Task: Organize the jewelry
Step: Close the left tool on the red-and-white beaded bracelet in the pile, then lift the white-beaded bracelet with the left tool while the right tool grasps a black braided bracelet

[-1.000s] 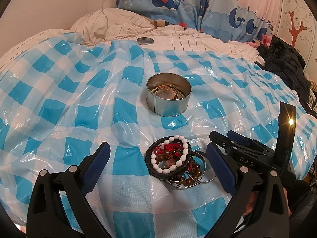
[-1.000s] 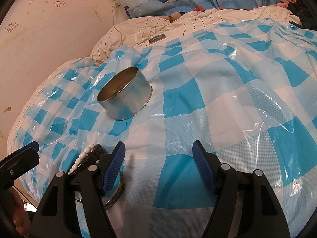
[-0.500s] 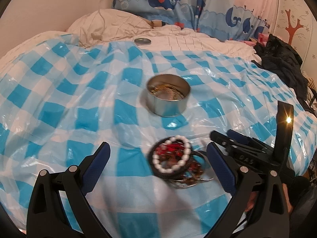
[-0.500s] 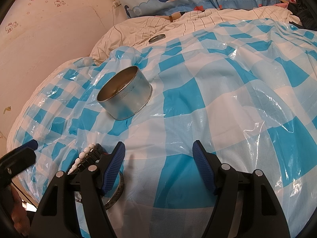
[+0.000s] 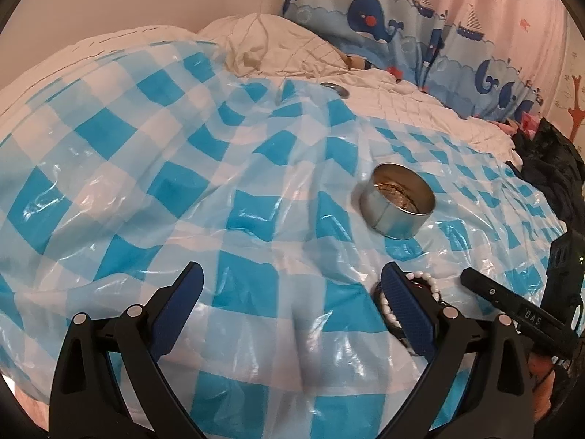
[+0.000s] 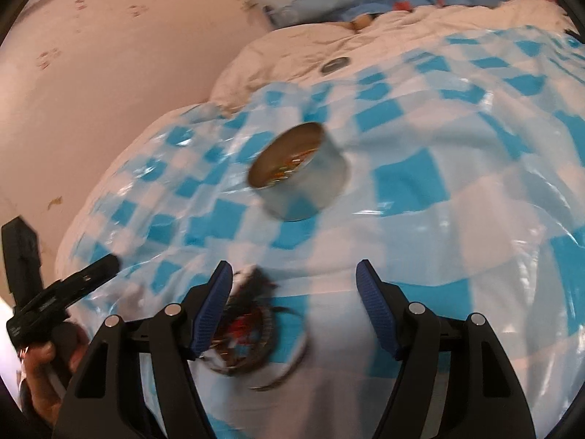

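Left hand-held gripper [image 5: 292, 303] shifted off the bracelets [image 5: 424, 285]; tin [image 5: 397, 205] upright.

My own blue finger [image 5: 407, 312] hides most of the bracelet pile [image 5: 426, 287] in the left view, the right view smears that pile and the tin [image 6: 299, 173] into blur, and the tin's contents stay unreadable.
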Available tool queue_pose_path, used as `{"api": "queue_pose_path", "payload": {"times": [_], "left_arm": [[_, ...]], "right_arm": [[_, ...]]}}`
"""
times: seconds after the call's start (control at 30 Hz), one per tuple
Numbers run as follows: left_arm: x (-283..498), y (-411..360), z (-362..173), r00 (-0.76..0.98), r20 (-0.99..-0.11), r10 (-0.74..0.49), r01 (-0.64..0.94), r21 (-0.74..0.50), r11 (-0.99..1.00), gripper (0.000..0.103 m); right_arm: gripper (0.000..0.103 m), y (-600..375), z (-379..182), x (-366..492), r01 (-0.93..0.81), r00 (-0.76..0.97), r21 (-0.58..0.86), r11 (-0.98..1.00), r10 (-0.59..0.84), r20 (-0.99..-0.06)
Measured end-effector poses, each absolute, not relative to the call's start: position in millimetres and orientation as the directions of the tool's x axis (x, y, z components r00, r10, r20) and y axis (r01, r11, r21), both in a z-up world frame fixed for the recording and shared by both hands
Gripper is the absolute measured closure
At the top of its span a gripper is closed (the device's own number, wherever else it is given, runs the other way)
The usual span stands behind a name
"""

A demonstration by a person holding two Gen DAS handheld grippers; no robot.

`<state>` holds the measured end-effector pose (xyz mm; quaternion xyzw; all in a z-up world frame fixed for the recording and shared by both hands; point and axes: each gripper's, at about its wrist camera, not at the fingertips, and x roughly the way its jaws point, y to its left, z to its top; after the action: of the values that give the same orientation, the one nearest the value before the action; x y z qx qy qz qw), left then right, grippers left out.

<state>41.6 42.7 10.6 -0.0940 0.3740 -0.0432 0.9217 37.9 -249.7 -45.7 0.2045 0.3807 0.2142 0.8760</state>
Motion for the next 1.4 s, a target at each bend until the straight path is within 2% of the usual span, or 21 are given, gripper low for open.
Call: {"api": "queue_pose_path", "payload": {"times": [0.1,0.27,0.4,0.47,0.5,0.57,0.6,0.67,0.7,0.73,0.77,0.93,1.07,1.23,1.33,1.4], "left_arm": [[33,27,13,0.723,-0.658,-0.210,0.107,-0.195,0.975,0.009],[23,-23,1,0.700,-0.668,-0.253,0.285,-0.064,0.956,0.009],[17,-38,-1,0.697,-0.667,-0.261,0.324,-0.031,0.946,0.012],[17,-36,-1,0.681,-0.672,-0.289,0.338,-0.061,0.939,0.027],[15,-31,-2,0.668,-0.679,-0.305,0.343,-0.082,0.936,0.031],[16,-30,-6,0.641,-0.700,-0.315,0.347,-0.102,0.932,0.050],[17,-29,-10,0.626,-0.715,-0.312,0.345,-0.105,0.933,0.055],[21,-29,-17,0.596,-0.744,-0.303,0.339,-0.109,0.934,0.076],[24,-30,-20,0.578,-0.748,-0.326,0.349,-0.134,0.927,0.080],[23,-30,-20,0.567,-0.747,-0.348,0.357,-0.159,0.920,0.091],[20,-27,-17,0.563,-0.743,-0.363,0.363,-0.172,0.916,0.097],[31,-22,-6,0.523,-0.709,-0.473,0.366,-0.314,0.876,0.097],[40,1,6,0.533,-0.645,-0.548,0.321,-0.446,0.836,0.097],[49,19,26,0.598,-0.581,-0.552,0.281,-0.494,0.823,0.097],[51,24,35,0.632,-0.560,-0.536,0.256,-0.502,0.826,0.097],[55,27,38,0.646,-0.549,-0.530,0.241,-0.512,0.824,0.097]], "right_arm": [[0.035,-249,-38,36,-0.201,0.640,0.497,0.844,0.498,-0.586],[0.034,-279,-32,35,-0.111,0.685,0.562,0.820,0.473,-0.554],[0.034,-290,-33,39,-0.086,0.680,0.608,0.789,0.492,-0.543],[0.034,-292,-33,39,-0.085,0.676,0.619,0.781,0.502,-0.540],[0.034,-291,-33,39,-0.088,0.675,0.621,0.779,0.505,-0.538],[0.034,-292,-31,39,-0.094,0.675,0.628,0.773,0.513,-0.531],[0.034,-292,-30,39,-0.097,0.674,0.631,0.770,0.517,-0.527],[0.034,-291,-29,38,-0.101,0.675,0.636,0.765,0.522,-0.521],[0.034,-290,-29,38,-0.102,0.675,0.638,0.763,0.524,-0.520],[0.034,-290,-28,39,-0.103,0.674,0.640,0.761,0.527,-0.518],[0.034,-290,-28,38,-0.105,0.673,0.642,0.759,0.529,-0.516],[0.034,-284,-28,38,-0.117,0.663,0.638,0.761,0.538,-0.520],[0.034,-280,-28,38,-0.127,0.655,0.629,0.767,0.541,-0.528],[0.034,-262,-29,38,-0.187,0.617,0.604,0.775,0.571,-0.542],[0.034,-239,-26,34,-0.279,0.573,0.559,0.781,0.603,-0.555],[0.026,-219,-23,31,-0.348,0.547,0.516,0.782,0.617,-0.566]]}}
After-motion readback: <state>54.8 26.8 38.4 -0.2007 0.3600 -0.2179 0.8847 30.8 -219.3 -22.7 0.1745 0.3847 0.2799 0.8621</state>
